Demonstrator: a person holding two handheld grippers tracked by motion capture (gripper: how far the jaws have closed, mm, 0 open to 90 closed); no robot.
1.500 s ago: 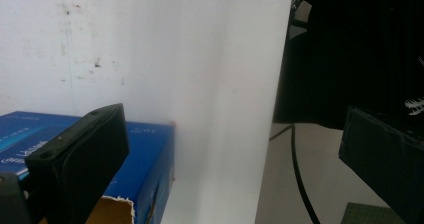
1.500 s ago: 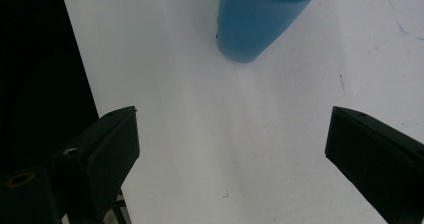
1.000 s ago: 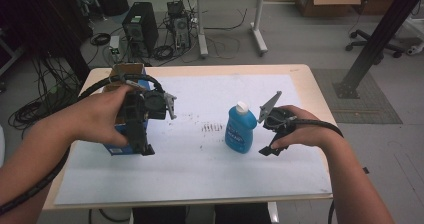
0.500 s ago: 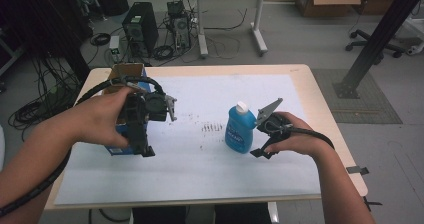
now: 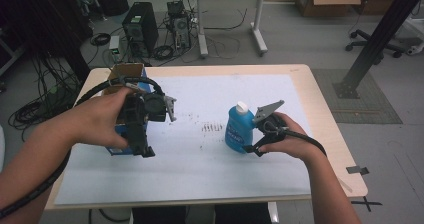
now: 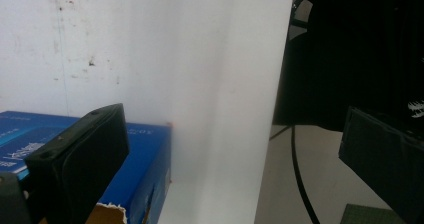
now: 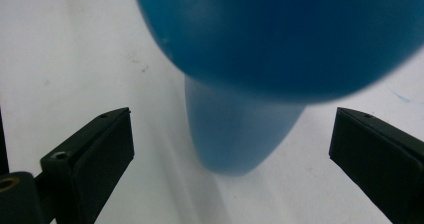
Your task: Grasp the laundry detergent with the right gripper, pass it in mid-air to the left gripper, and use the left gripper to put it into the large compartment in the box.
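A workshop floor strewn with cables and computer towers is seen behind a tabletop (image 5: 320,99) covered by a white sheet. A blue bottle (image 5: 236,128) with a white cap stands upright right of the frame's centre. The right gripper (image 5: 250,146) is held just beside it, its jaws spread wide with the bottle's body looming close between them in the right gripper view. The left gripper (image 5: 142,149), jaws likewise apart, is held over a blue box (image 6: 145,169) at the left. The bottle is judged smooth plastic, slightly yielding, possibly slippery; its mid-body is best grasped.
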